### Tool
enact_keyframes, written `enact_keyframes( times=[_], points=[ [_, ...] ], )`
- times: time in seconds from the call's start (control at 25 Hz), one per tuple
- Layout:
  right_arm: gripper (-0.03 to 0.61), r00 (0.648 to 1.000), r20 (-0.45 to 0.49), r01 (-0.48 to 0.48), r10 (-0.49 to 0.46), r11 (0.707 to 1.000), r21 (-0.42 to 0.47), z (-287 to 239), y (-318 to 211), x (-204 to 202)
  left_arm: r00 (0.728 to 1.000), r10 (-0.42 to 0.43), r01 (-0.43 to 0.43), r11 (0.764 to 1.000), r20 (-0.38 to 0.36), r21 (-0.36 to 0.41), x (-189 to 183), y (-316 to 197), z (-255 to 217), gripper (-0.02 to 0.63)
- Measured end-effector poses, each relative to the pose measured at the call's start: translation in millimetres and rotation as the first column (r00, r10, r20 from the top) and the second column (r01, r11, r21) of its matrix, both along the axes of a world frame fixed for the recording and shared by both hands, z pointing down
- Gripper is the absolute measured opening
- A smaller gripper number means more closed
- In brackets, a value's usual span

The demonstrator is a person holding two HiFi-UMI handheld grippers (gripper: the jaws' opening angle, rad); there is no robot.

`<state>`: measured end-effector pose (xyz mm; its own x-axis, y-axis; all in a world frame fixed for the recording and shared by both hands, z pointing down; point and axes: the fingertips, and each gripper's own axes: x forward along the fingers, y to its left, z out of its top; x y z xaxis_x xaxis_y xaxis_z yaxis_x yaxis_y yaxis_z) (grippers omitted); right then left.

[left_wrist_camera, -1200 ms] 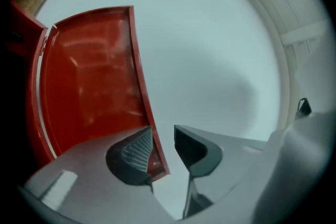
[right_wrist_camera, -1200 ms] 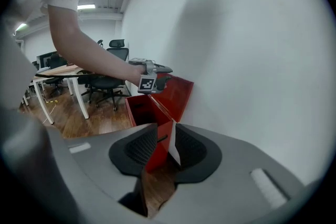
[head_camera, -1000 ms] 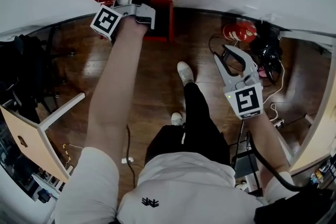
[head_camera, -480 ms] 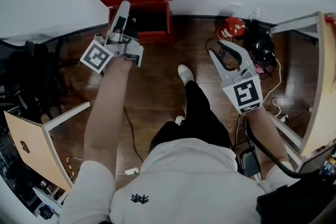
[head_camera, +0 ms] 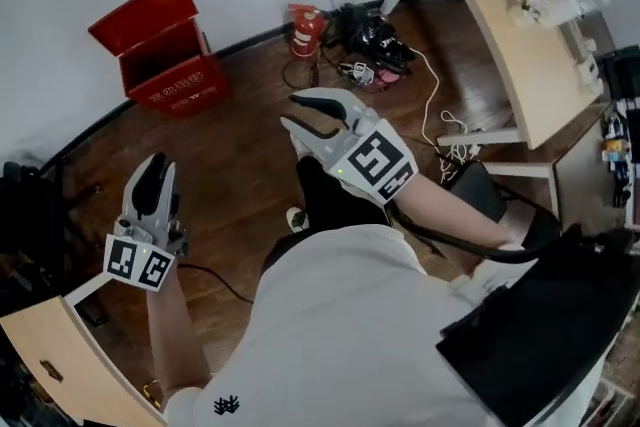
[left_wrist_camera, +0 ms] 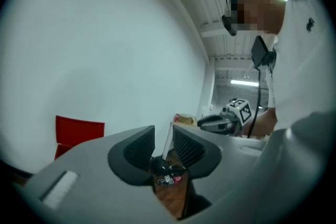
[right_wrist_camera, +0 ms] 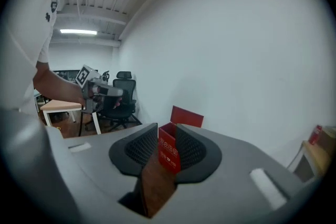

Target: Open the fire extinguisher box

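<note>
The red fire extinguisher box [head_camera: 165,55] stands on the wooden floor against the white wall, its lid tilted up and back and its inside dark. My left gripper [head_camera: 157,165] is low at the left, well away from the box; its jaws are closing with a narrow gap and nothing between them [left_wrist_camera: 164,139]. The right gripper [head_camera: 290,115] hovers mid-frame, open and empty. Through its gap the right gripper view [right_wrist_camera: 167,136] shows the box [right_wrist_camera: 169,149] far off with the lid [right_wrist_camera: 186,117] raised.
A red fire extinguisher [head_camera: 305,30] stands by the wall next to a tangle of cables [head_camera: 375,45]. A light wooden table [head_camera: 520,25] fills the upper right, another table [head_camera: 60,355] the lower left. An office chair [right_wrist_camera: 123,94] stands behind.
My left gripper has drawn back from the box's raised lid, down and to the left. The view has swung, the right gripper now sits mid-frame. The lid stays up.
</note>
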<state>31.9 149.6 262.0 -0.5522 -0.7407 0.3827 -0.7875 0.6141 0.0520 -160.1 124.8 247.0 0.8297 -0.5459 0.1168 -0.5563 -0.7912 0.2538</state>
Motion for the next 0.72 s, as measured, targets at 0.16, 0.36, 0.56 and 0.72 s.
enact_keyframes(
  times=[0.16,0.36,0.56,0.72],
  points=[
    [0.106,1.000,0.016,-0.021,0.021,1.000,0.001,-20,45,10,0.996,0.072,-0.073,0.997,0.061,0.011,9,78,-13,0.098],
    [0.104,0.999,0.025,-0.035,0.035,0.999,0.001,-34,88,29,0.996,0.079,-0.082,0.995,0.051,0.060,28,131,-34,0.098],
    [0.103,0.999,0.053,-0.007,0.008,1.000,-0.021,-41,126,49,0.996,0.087,-0.089,0.993,0.033,0.078,68,170,-41,0.098],
    [0.098,0.999,0.041,0.000,0.000,1.000,-0.021,-42,155,74,0.995,0.102,-0.101,0.990,-0.005,0.095,104,196,-48,0.098]
  ],
)
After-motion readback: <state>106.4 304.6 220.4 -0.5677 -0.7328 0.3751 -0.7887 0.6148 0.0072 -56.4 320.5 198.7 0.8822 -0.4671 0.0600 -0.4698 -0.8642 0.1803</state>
